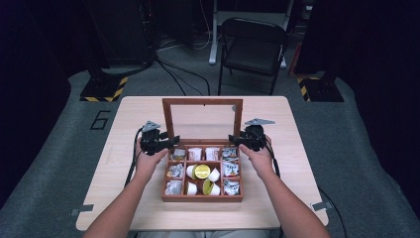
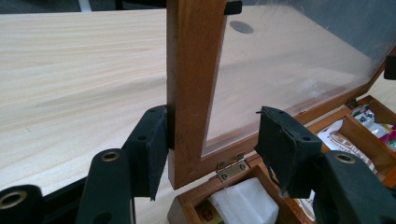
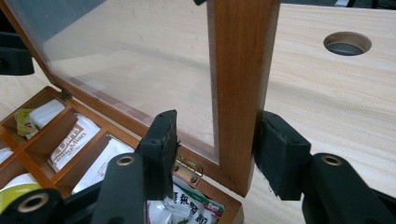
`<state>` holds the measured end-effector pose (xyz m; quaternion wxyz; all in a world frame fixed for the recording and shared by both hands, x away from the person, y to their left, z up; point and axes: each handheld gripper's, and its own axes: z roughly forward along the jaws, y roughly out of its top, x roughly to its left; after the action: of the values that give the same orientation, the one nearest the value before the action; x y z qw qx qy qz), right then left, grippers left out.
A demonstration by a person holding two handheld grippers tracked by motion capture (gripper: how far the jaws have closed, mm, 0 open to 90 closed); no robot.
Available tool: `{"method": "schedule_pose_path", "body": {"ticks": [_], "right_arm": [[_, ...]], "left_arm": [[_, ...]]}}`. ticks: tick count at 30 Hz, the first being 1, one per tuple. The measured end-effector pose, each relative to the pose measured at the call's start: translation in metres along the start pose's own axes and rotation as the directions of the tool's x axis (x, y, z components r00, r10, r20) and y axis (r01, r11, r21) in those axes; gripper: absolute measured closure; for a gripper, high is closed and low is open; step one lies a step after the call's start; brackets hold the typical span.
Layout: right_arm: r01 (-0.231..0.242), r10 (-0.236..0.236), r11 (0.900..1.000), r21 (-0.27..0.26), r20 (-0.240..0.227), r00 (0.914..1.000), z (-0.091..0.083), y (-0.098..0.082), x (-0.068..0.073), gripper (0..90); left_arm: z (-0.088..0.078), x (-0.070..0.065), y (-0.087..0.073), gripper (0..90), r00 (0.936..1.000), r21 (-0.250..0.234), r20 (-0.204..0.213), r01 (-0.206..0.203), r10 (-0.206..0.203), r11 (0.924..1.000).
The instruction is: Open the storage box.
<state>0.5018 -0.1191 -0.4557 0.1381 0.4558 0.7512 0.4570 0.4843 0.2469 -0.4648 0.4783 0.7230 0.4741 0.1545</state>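
Pale wooden table (image 1: 124,163) on a grey floor, with a black folding chair (image 1: 252,47) beyond its far edge. At the table's middle sits an open wooden compartment box (image 1: 202,197), its glass-paned lid (image 1: 202,102) standing upright at the back. The compartments hold white sachets and foil packets, and the centre ones hold small white cups, one with a yellow lid (image 1: 201,171).

A person's forearms come in from the near edge, a black gripper in each hand. The left gripper (image 1: 166,143) is at the lid's left upright; in the left gripper view (image 2: 212,144) one pad touches the outer face of that frame post while the other stands apart from the glass side, so the jaws bracket the post without clamping it. The right gripper (image 1: 239,140) is at the lid's right upright; in the right gripper view (image 3: 215,149) the outer pad presses on the post, the inner pad just short of the pane, a small gap visible
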Motion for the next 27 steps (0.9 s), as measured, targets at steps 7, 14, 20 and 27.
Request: {"method": "schedule_pose_path", "body": {"ticks": [7, 14, 20, 27], "right_arm": [[-0.003, 0.003, 1.000, -0.003, 0.059, 0.9983, 0.004, 0.001, 0.002, 56.1], [-0.004, 0.004, 1.000, -0.006, 0.059, 0.9982, 0.008, 0.001, -0.001, 56.8], [-0.031, 0.032, 0.999, -0.010, 0.060, 0.9977, 0.011, 0.001, -0.003, 56.7], [-0.054, 0.054, 0.999, -0.005, 0.062, 0.9966, 0.015, 0.001, -0.004, 56.4]], "left_arm": [[0.005, -0.001, 0.000, 48.2, 0.9988, -0.017, -0.046, 0.016, -0.017, 0.9997], [0.009, 0.000, 0.001, 49.6, 0.9970, -0.014, -0.062, 0.046, -0.047, 0.9988], [0.012, 0.002, 0.001, 50.3, 0.9962, -0.014, -0.065, 0.058, -0.059, 0.9982], [0.017, 0.002, 0.001, 50.1, 0.9945, -0.009, -0.084, 0.063, -0.063, 0.9980]]}}
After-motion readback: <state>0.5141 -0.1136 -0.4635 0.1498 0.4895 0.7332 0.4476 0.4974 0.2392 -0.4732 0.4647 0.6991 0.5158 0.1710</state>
